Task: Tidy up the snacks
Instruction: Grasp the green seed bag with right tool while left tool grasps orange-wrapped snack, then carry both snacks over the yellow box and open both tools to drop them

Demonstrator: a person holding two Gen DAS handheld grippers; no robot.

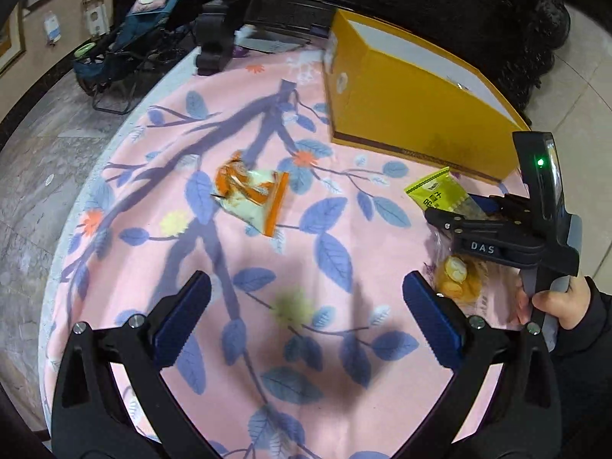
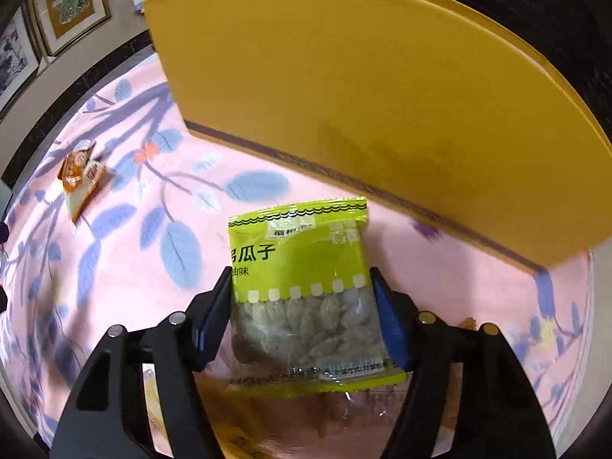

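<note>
My right gripper (image 2: 302,306) is shut on a green packet of melon seeds (image 2: 302,267) and holds it a little above the pink cloth, in front of the yellow box (image 2: 382,95). In the left wrist view the same gripper (image 1: 474,210) and green packet (image 1: 436,191) sit at the right, near the yellow box (image 1: 401,88). My left gripper (image 1: 306,313) is open and empty above the cloth. An orange and white snack packet (image 1: 252,195) lies ahead of it; it also shows in the right wrist view (image 2: 80,179).
A clear packet with yellow pieces (image 1: 459,279) lies under the right gripper. The round table has a pink leaf-print cloth (image 1: 229,306). A dark chair (image 1: 126,46) and dark furniture (image 1: 214,38) stand beyond the table's far edge.
</note>
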